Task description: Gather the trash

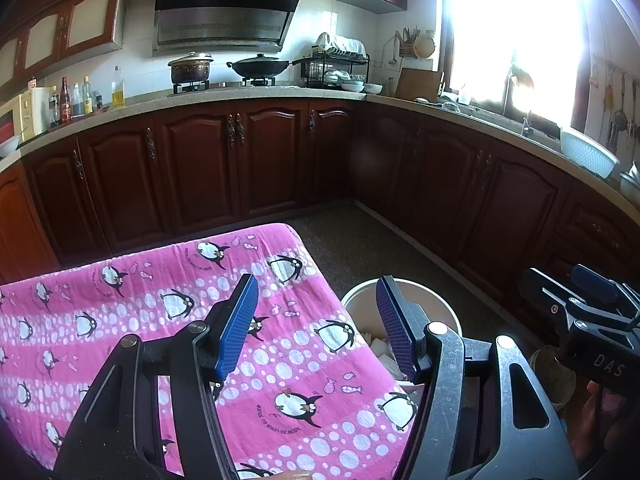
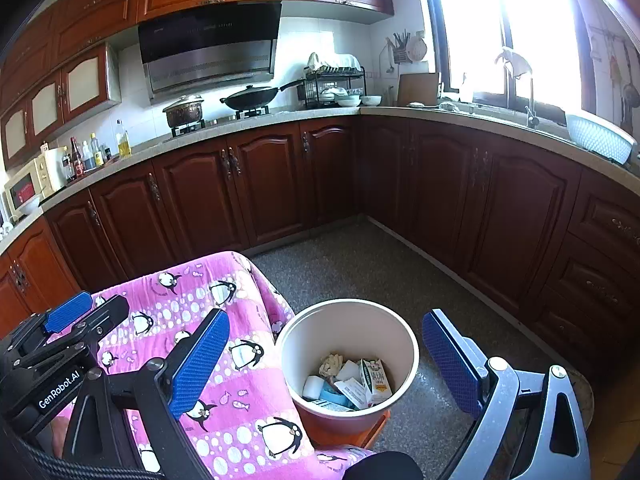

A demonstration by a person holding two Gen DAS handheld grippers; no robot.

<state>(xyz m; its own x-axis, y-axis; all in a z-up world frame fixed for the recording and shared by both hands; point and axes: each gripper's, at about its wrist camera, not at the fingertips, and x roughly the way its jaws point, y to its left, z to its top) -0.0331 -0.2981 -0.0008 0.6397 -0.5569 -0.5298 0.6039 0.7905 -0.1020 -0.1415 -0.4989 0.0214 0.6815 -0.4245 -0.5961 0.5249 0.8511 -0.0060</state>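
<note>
A white trash bin (image 2: 404, 364) stands on the floor right of a table draped in a pink penguin cloth (image 2: 240, 420). Inside it lie a milk carton (image 2: 376, 380), crumpled paper (image 2: 330, 364) and other wrappers. My right gripper (image 2: 324, 360) is open and empty, held above the bin. My left gripper (image 1: 316, 322) is open and empty, above the cloth's (image 1: 120, 320) right edge, with the bin's rim (image 1: 440, 300) behind its right finger. Each gripper shows at the edge of the other's view.
Dark wooden cabinets (image 2: 260, 184) line the back and right walls under a stone counter. A pot (image 2: 184, 112), a wok (image 2: 250, 98), bottles (image 2: 122, 138) and a dish rack (image 2: 336, 84) sit on it. Speckled floor (image 2: 360, 264) lies between table and cabinets.
</note>
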